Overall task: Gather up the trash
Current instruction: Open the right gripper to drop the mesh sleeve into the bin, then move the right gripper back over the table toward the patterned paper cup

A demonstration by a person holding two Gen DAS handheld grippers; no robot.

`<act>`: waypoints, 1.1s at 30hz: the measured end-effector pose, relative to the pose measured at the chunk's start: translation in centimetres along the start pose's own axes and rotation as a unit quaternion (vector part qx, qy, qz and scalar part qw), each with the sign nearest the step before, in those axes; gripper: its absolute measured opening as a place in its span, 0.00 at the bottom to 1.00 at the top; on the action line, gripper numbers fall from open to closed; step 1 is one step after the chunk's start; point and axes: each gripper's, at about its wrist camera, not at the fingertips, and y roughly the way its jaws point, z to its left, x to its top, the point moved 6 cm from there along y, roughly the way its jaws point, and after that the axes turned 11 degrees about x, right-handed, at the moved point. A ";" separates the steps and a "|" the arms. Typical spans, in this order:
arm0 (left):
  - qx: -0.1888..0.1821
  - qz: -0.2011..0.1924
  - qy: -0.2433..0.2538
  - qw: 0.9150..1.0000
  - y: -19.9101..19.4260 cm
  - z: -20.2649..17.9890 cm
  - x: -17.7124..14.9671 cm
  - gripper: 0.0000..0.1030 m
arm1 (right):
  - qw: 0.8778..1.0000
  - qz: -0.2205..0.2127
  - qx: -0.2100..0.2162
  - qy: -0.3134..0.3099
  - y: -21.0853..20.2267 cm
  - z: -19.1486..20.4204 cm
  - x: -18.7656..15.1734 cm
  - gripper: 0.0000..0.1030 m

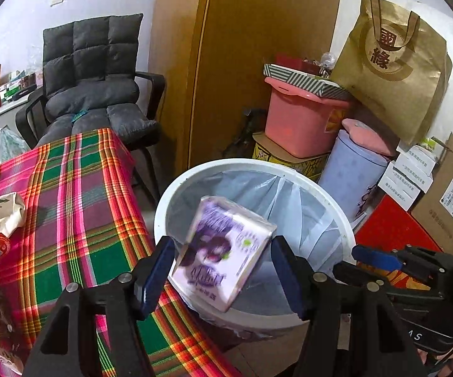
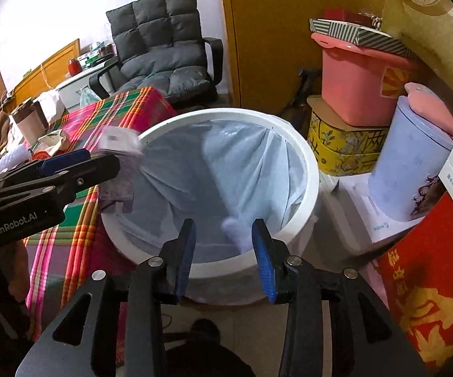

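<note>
Bin: white trash bin (image 2: 308,169) with a pale plastic liner, just beside the plaid-covered desk (image 1: 78,207).
Left gripper (image 1: 223,270): fingers spread wide above the bin's near rim; the purple-printed packet (image 1: 226,251) sits blurred between them, touching neither pad.
Right gripper (image 2: 223,251): fingers apart over the bin mouth, holding nothing.
Left view only: crumpled paper (image 1: 4,213) on the desk, left of the bin.
Right view only: a blurred white scrap (image 2: 237,231) inside the liner.

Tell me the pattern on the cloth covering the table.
The tablecloth is plaid: pink, green and maroon with orange-yellow stripes. Clearest in the left wrist view.
</note>
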 end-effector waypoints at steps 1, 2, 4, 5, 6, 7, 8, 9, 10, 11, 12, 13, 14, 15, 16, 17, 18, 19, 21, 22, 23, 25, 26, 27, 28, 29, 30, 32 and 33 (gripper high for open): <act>0.000 -0.001 0.000 1.000 -0.1 0.0 0.0 0.62 | 1.000 -0.002 0.000 -0.001 -0.1 0.1 0.0 0.39; 0.001 -0.002 -0.001 1.000 -0.1 0.1 0.0 0.62 | 1.000 -0.003 0.000 -0.002 -0.2 0.2 0.1 0.39; 0.001 -0.003 -0.003 1.000 -0.3 0.2 0.1 0.62 | 1.000 -0.007 -0.002 -0.003 -0.4 0.3 0.2 0.39; 0.001 -0.004 -0.005 1.000 -0.4 0.3 0.0 0.62 | 1.000 -0.009 -0.001 -0.004 -0.5 0.3 0.2 0.39; 0.002 -0.005 -0.006 1.000 -0.5 0.3 0.0 0.62 | 1.000 -0.011 -0.001 -0.006 -0.6 0.4 0.3 0.39; 0.002 -0.006 -0.008 1.000 -0.6 0.4 0.0 0.62 | 1.000 -0.013 -0.002 -0.008 -0.7 0.5 0.3 0.39; 0.003 -0.006 -0.010 1.000 -0.8 0.6 -0.1 0.62 | 1.000 -0.015 -0.002 -0.009 -0.8 0.6 0.4 0.39; 0.003 -0.007 -0.012 1.000 -0.9 0.7 -0.1 0.62 | 1.000 -0.018 -0.002 -0.011 -1.0 0.7 0.4 0.39; 0.004 -0.007 -0.014 1.000 -1.1 0.8 -0.2 0.62 | 1.000 -0.020 -0.002 -0.013 -1.2 0.8 0.5 0.39; 0.006 -0.008 -0.016 1.000 -1.4 1.0 -0.3 0.62 | 1.000 -0.022 -0.002 -0.014 -1.3 1.0 0.6 0.39; 0.008 -0.010 -0.018 1.000 -1.8 1.2 -0.4 0.62 | 1.000 -0.024 -0.001 -0.016 -1.4 1.1 0.7 0.40; 0.009 -0.013 -0.021 1.000 -2.1 1.3 -0.5 0.62 | 1.000 -0.026 -0.001 -0.018 -1.6 1.3 0.7 0.42; 0.012 -0.014 -0.023 1.000 -2.5 1.5 -0.6 0.62 | 0.999 -0.028 0.000 -0.020 -1.7 1.5 0.8 0.46; 0.014 -0.016 -0.026 0.999 -3.0 1.8 -0.8 0.62 | 0.999 -0.031 0.001 -0.023 -1.9 1.8 0.8 0.53; 0.016 -0.018 -0.029 0.999 -3.4 2.0 -0.9 0.62 | 0.999 -0.033 0.002 -0.026 -2.0 2.1 0.8 0.54; 0.020 -0.020 -0.031 0.999 -3.9 2.3 -1.1 0.62 | 0.999 -0.035 0.004 -0.028 -2.2 2.4 0.9 0.54; 0.024 -0.022 -0.034 0.999 -4.4 2.6 -1.2 0.62 | 0.999 -0.038 0.005 -0.032 -2.4 2.7 0.9 0.54; 0.026 -0.023 -0.035 0.999 -4.7 2.9 -1.3 0.63 | 0.999 -0.039 0.006 -0.035 -2.6 3.0 0.9 0.54; 0.032 -0.027 -0.042 0.998 -5.8 3.6 -1.7 0.63 | 0.998 -0.042 0.008 -0.042 -2.9 3.8 1.0 0.54; 0.034 -0.029 -0.044 0.998 -6.3 3.8 -1.9 0.63 | 0.998 -0.043 0.011 -0.046 -3.0 4.2 1.0 0.54; 0.037 -0.032 -0.047 0.998 -6.9 4.2 -2.2 0.63 | 0.998 -0.044 0.013 -0.049 -3.1 4.7 0.9 0.54; 0.045 -0.034 -0.051 0.997 -7.8 4.9 -2.6 0.64 | 0.997 -0.045 0.018 -0.058 -3.3 5.6 0.9 0.54; 0.048 -0.035 -0.054 0.997 -8.3 5.2 -2.8 0.64 | 0.997 -0.046 0.020 -0.061 -3.4 6.0 0.7 0.54; 0.051 -0.036 -0.057 0.996 -8.8 5.6 -3.1 0.64 | 0.997 -0.046 0.022 -0.065 -3.5 6.4 0.7 0.54; 0.055 -0.037 -0.060 0.996 -9.3 6.0 -3.4 0.64 | 0.996 -0.046 0.024 -0.068 -3.5 6.8 0.6 0.54; 0.060 -0.038 -0.064 0.995 -9.8 6.4 -3.6 0.64 | 0.996 -0.046 0.027 -0.071 -3.6 7.3 0.5 0.54; 0.062 -0.039 -0.066 0.995 -10.1 6.8 -3.9 0.64 | 0.996 -0.045 0.031 -0.076 -3.6 7.7 0.5 0.54; 0.071 -0.039 -0.072 0.994 -10.9 7.6 -4.4 0.64 | 0.995 -0.045 0.034 -0.081 -3.6 8.5 0.3 0.54; 0.075 -0.040 -0.074 0.994 -11.2 7.9 -4.6 0.64 | 0.995 -0.044 0.038 -0.085 -3.6 8.9 0.2 0.54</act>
